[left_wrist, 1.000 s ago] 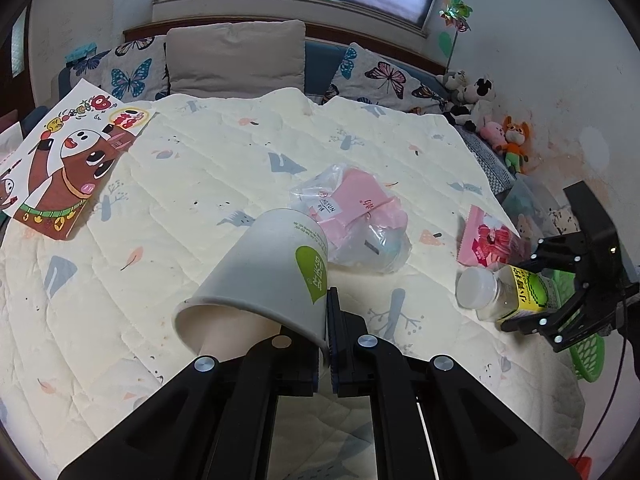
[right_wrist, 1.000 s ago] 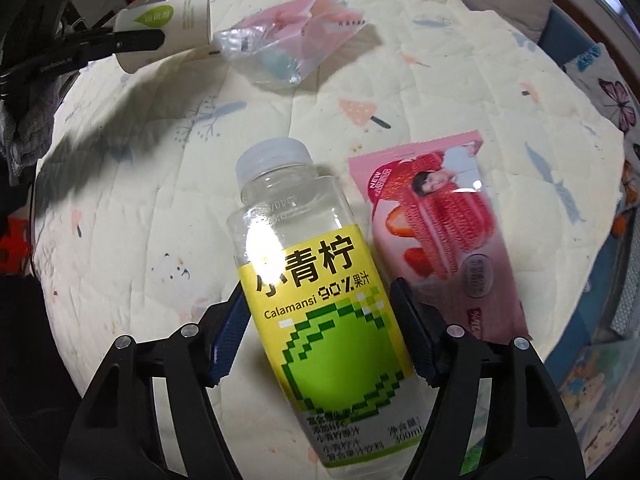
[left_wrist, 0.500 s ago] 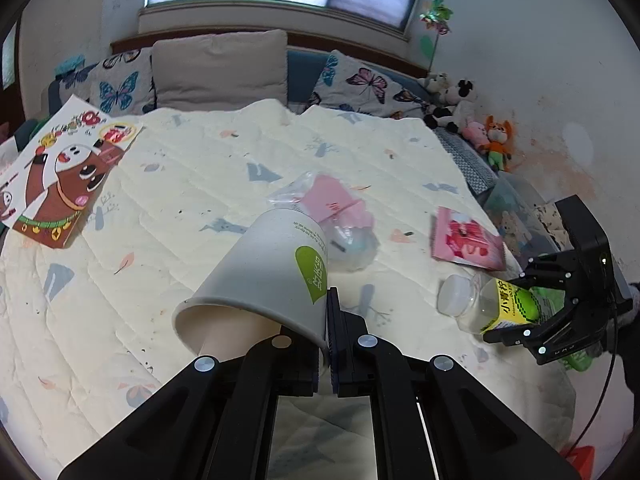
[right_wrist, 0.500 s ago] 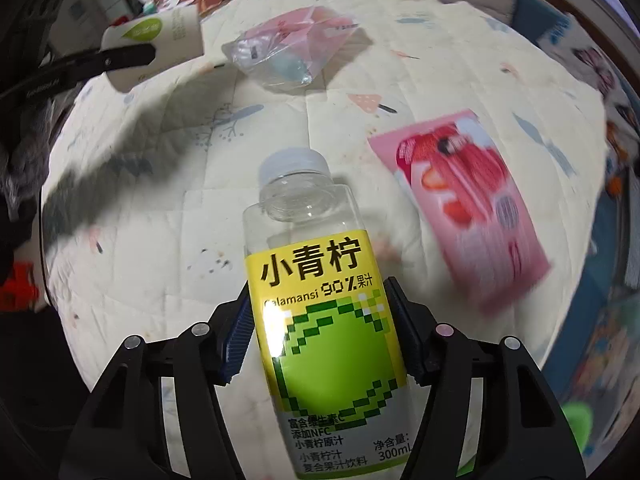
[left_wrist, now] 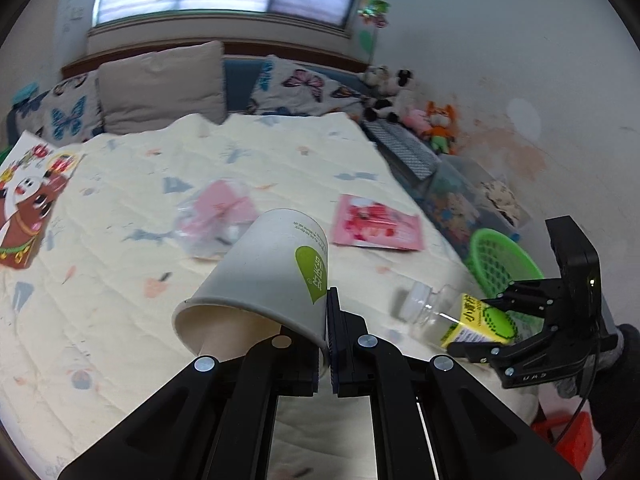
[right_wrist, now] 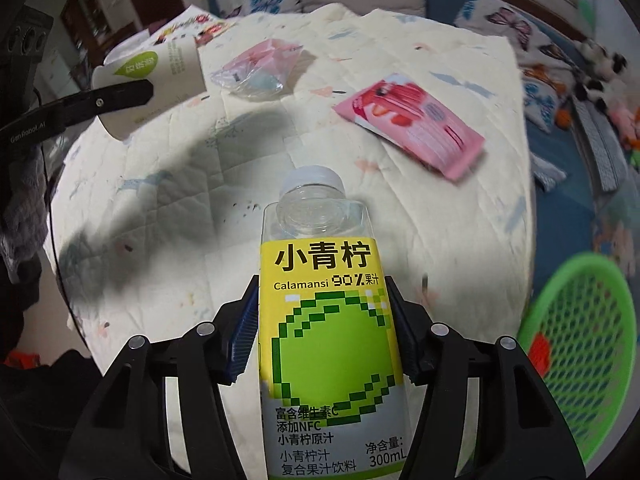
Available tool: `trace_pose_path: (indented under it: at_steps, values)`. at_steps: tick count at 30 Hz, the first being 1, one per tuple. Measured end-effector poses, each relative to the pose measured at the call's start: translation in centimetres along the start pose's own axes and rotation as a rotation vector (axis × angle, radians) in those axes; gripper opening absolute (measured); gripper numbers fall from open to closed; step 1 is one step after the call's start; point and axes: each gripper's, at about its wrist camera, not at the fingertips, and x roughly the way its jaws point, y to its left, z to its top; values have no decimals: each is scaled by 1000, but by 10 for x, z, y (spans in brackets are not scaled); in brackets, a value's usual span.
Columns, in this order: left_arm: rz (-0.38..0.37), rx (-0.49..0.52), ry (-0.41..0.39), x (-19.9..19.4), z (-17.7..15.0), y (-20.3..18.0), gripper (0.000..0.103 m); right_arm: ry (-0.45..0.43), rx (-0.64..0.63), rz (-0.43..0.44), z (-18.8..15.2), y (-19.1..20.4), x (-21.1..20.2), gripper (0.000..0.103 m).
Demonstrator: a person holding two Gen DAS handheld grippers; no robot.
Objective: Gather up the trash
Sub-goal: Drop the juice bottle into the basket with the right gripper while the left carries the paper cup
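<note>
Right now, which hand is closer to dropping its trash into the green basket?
The right. Its tongs, closing on the bottle, are beside the green basket; the left tongs, pinching the paper cup, are farther away.

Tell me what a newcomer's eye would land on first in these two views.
First, the clear juice bottle with its yellow-green label, filling the middle of the right wrist view between the closing jaws of the right gripper. Next, the white paper cup, pinched by its rim in the shut left gripper above the cream quilt. Beside the bed's edge, a bright green basket waits.
</note>
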Motion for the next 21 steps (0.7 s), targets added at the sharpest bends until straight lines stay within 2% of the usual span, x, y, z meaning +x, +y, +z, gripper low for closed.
trace_pose_path:
  at_steps: [9, 15, 21]
  values:
    - [-82, 99, 21, 10, 2, -59, 4, -96, 138, -57, -38, -22, -44, 58]
    - [-136, 153, 44, 27, 7, -104, 4, -132, 241, -147, -63, -59, -74, 58]
    - [-173, 201, 77, 46, 12, -146, 4, -125, 341, -240, -88, -106, -87, 58]
